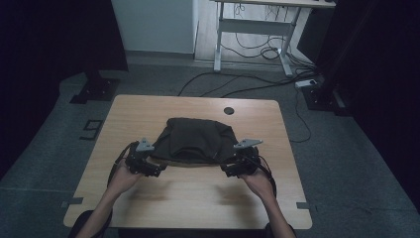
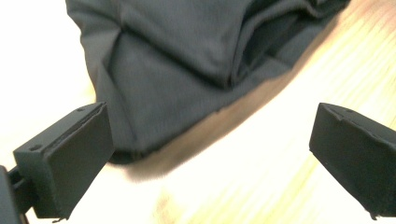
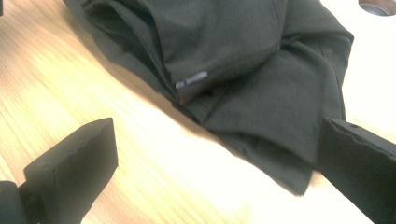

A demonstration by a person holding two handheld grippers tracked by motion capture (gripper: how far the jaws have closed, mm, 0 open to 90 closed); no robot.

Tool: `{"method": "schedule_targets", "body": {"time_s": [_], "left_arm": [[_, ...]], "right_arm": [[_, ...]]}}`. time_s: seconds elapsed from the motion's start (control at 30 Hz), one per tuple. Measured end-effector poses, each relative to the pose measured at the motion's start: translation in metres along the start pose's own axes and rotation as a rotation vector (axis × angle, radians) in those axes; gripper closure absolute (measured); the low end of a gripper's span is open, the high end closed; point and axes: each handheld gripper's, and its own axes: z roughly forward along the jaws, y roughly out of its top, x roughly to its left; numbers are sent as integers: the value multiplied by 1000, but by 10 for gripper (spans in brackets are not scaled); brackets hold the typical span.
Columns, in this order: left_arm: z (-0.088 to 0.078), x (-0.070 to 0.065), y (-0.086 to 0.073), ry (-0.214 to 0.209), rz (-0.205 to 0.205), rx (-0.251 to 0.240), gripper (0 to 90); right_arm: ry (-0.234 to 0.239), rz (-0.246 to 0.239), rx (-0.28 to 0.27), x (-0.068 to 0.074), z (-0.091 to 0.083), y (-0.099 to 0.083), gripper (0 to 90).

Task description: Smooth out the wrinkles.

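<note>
Two forearms come in from the bottom edge of the high view, each hand carrying a black two-jaw gripper. Left gripper (image 1: 157, 170) sits at the near left corner of a folded dark olive-black cloth garment (image 1: 195, 141); its jaws stand wide apart, released, with nothing between them, the garment's hem lying just beyond. Right gripper (image 1: 224, 169) sits at the near right corner, jaws likewise spread and empty, the cloth's corner lying close ahead of them. Beyond both, the garment rests bunched in soft folds at the middle of the light wooden worktop (image 1: 148, 111). Farther back, a round dark cable hole (image 1: 228, 110) shows in the worktop.
</note>
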Motion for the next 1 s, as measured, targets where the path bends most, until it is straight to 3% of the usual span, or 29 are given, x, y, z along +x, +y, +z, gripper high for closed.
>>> {"method": "schedule_targets", "body": {"time_s": [0.2, 0.33, 0.57, 0.63, 0.7, 1.0], "left_arm": [[3, -3, -21, -2, -9, 21, 0], [8, -3, -40, -13, -39, 45, 0], [20, -10, -52, -20, -35, 86, 0], [21, -11, -53, -13, -22, 76, 0], [21, -11, -53, -11, -27, 76, 0], [21, -11, -53, -10, -27, 76, 0]], "right_arm": [[-16, -5, 12, 0, -3, -21, 0], [-32, -9, 46, 1, 0, -44, 0], [-50, 27, 97, -3, 15, -72, 0], [-53, 29, 105, -4, 18, -76, 0], [-81, 38, 58, -4, 20, -81, 0], [-87, 43, 32, -2, 21, -83, 0]]}}
